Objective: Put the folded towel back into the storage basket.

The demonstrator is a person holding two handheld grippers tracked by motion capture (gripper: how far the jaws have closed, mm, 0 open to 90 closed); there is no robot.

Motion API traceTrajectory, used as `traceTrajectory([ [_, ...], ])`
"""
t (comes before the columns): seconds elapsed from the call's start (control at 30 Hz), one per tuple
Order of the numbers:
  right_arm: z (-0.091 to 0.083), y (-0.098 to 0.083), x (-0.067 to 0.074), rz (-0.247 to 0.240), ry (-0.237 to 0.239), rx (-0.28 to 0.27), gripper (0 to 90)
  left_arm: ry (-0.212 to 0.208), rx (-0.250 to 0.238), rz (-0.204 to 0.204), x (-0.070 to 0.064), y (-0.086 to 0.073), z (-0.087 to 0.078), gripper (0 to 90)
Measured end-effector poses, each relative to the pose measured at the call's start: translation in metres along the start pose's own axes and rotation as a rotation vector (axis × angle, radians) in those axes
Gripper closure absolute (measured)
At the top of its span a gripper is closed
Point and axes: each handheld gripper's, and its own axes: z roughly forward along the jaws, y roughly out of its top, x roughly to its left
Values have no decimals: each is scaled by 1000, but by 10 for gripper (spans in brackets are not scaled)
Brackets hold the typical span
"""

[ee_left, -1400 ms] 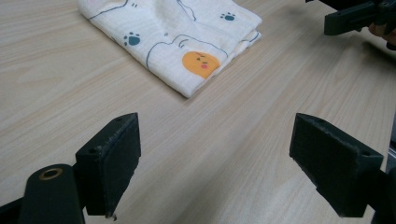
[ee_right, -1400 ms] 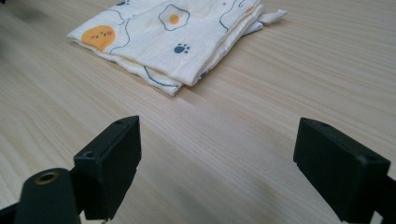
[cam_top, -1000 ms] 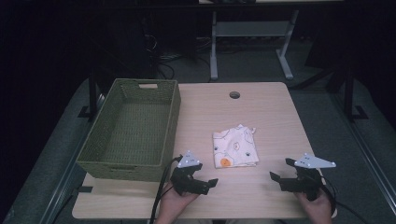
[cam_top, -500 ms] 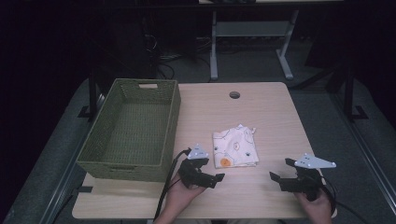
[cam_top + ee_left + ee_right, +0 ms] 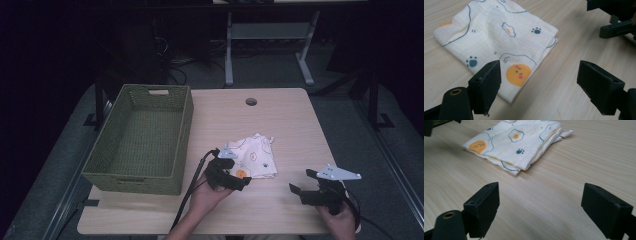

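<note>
Showing beside the folded cloth: a green basket from above.

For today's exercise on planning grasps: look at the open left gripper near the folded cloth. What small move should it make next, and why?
Probably ease the left gripper forward and down, then close on the near corner of the folded cream cloth printed with eggs and paw marks. Its jaws stand wide open with that corner just ahead between them, not yet gripped. The right gripper waits open, apart from the cloth.

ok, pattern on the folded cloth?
Cream cloth with fried eggs, paw prints, orange face; clearest in left gripper view.
</note>
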Motion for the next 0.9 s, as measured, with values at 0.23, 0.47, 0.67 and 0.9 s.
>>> traceTrajectory([
  [0.23,0,0,0,-4,-1,0,147,18,22,-4,5,11,10,213],
  [0.47,-1,0,0,0,1,-5,147,36,41,-1,9,22,19,233],
  [0.67,0,0,0,-2,0,-4,146,52,68,-6,15,33,29,245],
  [0.9,-1,0,-1,3,1,-9,147,76,100,1,21,47,39,267],
])
